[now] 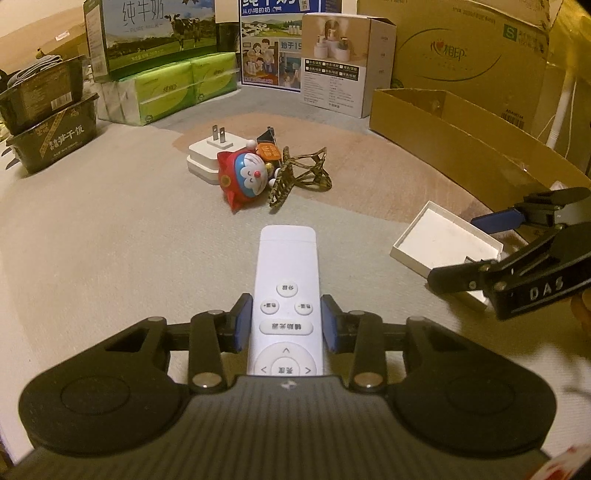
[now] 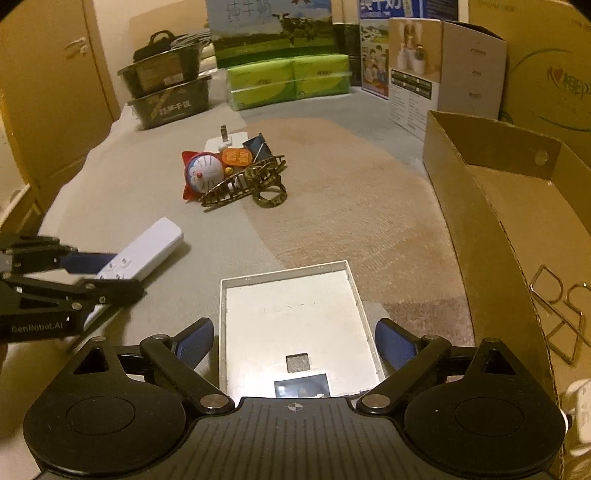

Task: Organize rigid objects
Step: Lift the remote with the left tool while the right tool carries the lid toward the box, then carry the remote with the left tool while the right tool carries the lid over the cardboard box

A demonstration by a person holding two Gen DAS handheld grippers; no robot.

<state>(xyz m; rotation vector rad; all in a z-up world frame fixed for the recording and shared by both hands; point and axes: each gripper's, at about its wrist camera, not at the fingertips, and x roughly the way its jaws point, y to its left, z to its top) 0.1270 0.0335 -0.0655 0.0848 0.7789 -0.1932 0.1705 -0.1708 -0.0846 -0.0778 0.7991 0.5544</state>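
My left gripper (image 1: 287,325) has its blue pads against both sides of a white remote control (image 1: 286,280) that lies on the cloth; the remote also shows in the right wrist view (image 2: 147,249). My right gripper (image 2: 294,345) is open, its fingers straddling a shallow white box lid (image 2: 295,321), which also shows in the left wrist view (image 1: 443,243). Further back lies a pile: a Doraemon toy (image 1: 243,173), a white plug adapter (image 1: 210,155), an orange tag (image 1: 269,150) and a leopard-print hair clip (image 1: 299,173).
An open cardboard box (image 2: 517,221) stands at the right with metal wire shapes (image 2: 561,314) inside. Milk cartons (image 1: 155,33), green tissue packs (image 1: 177,85), black food tubs (image 1: 48,122) and a humidifier box (image 1: 343,62) line the back.
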